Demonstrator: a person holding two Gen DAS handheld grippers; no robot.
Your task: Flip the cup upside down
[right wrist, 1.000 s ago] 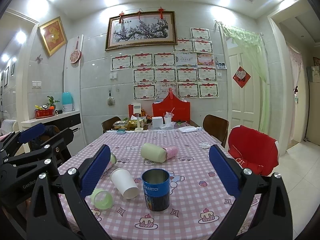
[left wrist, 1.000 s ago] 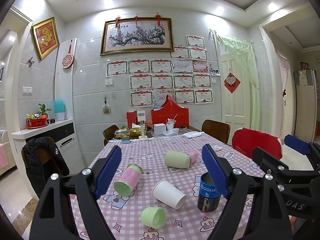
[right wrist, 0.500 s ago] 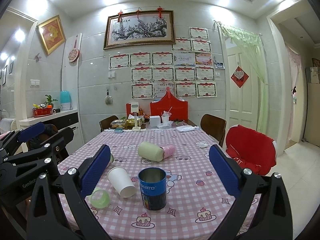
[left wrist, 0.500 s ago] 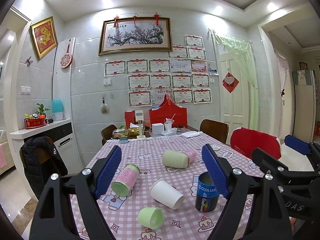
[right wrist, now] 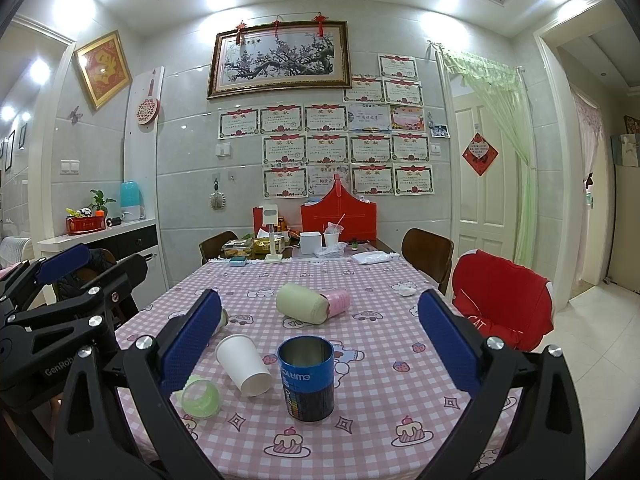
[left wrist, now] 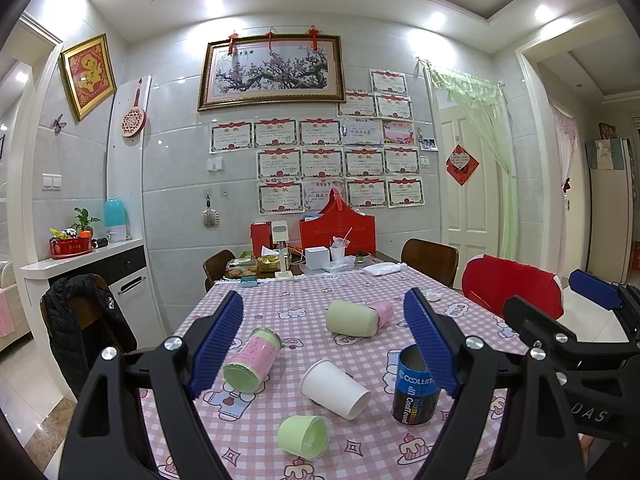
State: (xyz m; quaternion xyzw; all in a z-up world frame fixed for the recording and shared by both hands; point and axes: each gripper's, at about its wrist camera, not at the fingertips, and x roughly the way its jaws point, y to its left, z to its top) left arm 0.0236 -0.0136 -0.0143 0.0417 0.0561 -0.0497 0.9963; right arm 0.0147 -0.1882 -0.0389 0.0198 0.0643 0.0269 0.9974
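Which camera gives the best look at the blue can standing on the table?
The right wrist view: the blue can stands whole and centred, its open top visible. In the left wrist view the left gripper's right finger covers part of the can.

A: State of the left black two-finger gripper with blue ribbed pads point(left wrist: 324, 344)?

B: Jaws spread wide, nothing between them.

A: And the right black gripper with blue ribbed pads point(right wrist: 320, 342)?

B: Likewise spread wide, empty, level beside the left.
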